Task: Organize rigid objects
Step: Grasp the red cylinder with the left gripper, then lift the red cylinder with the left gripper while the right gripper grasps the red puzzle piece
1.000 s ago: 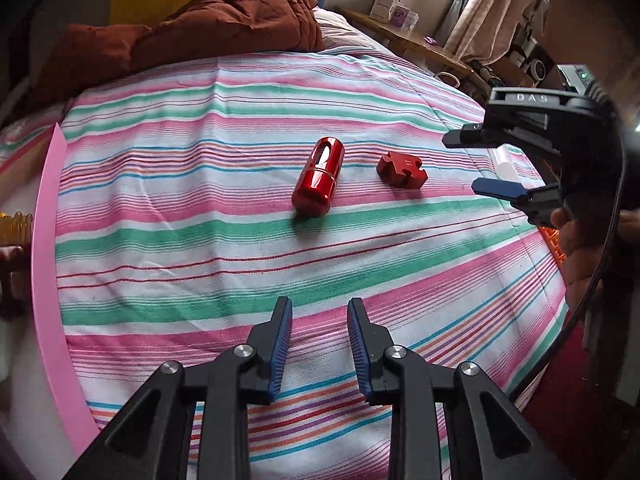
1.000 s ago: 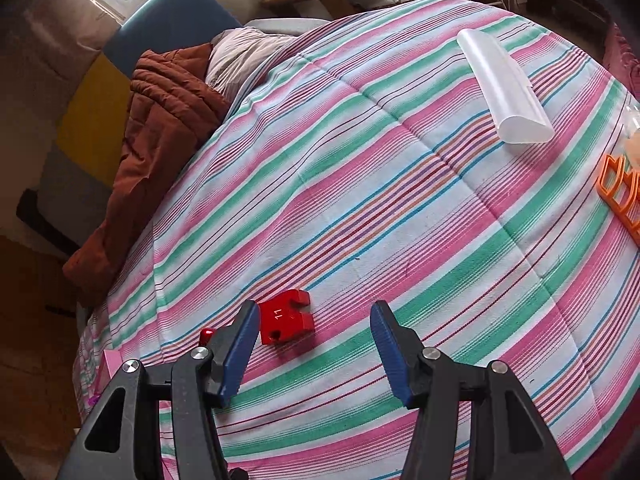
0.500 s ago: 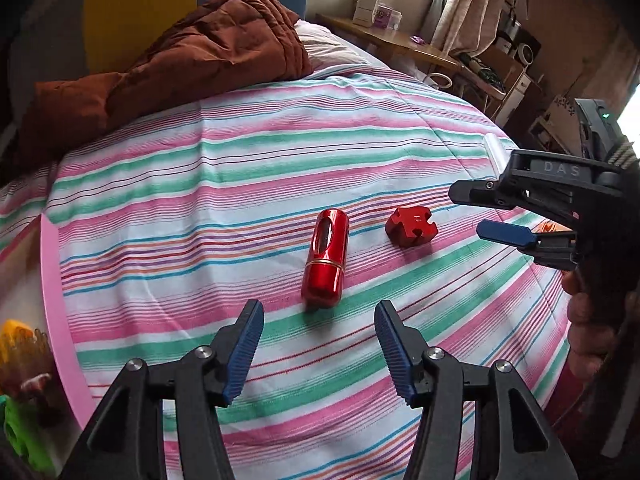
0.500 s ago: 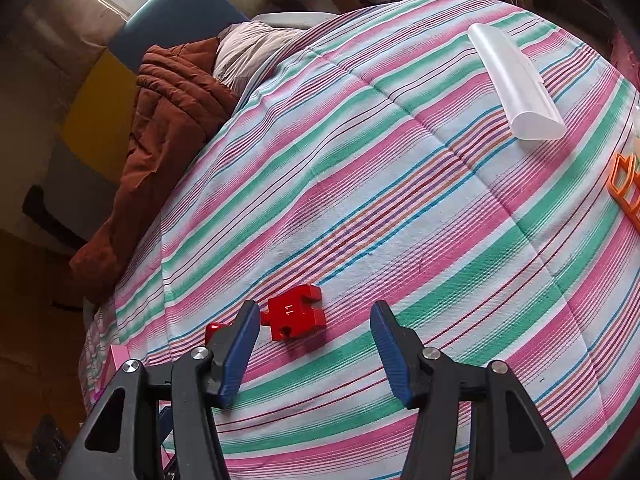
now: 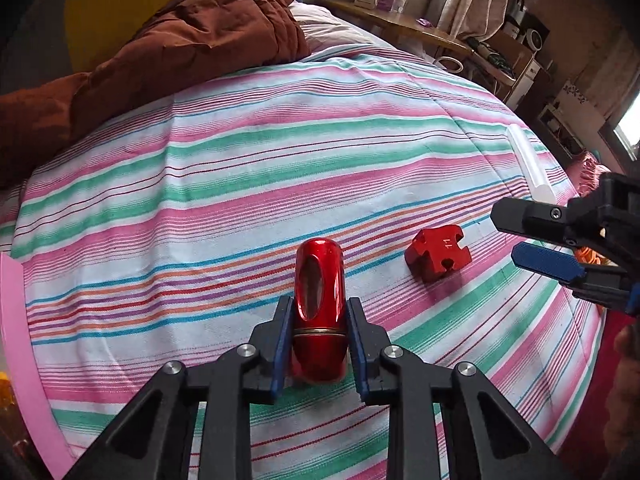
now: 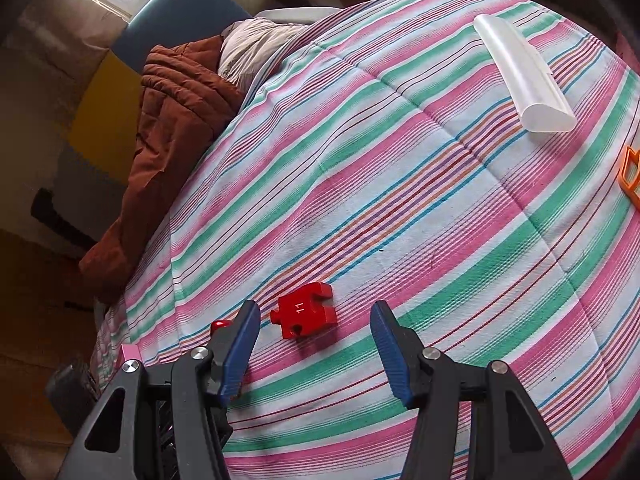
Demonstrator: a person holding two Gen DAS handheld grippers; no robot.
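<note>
A glossy red cylinder [image 5: 320,272] with an oval slot lies on the striped bedsheet [image 5: 280,160]. My left gripper [image 5: 320,304] is closing, and its blue pads press on both sides of the cylinder's near end. To the right lies a red puzzle-shaped block [image 5: 438,254] marked 11. My right gripper [image 6: 316,312] hovers open just in front of that block [image 6: 304,316], not touching it. It also shows at the right edge of the left wrist view as the right gripper [image 5: 506,234]. A sliver of the cylinder [image 6: 221,324] peeks out behind its left finger.
A white translucent half-tube [image 6: 524,80] lies far right on the sheet, with an orange plastic piece [image 6: 630,176] at the right edge. A brown quilt [image 5: 180,48] is heaped at the head of the bed. A pink board [image 5: 24,340] borders the left side.
My left gripper moved forward to the red cylinder, opened wide, then closed around its near end. The right gripper stayed open over the red block.
</note>
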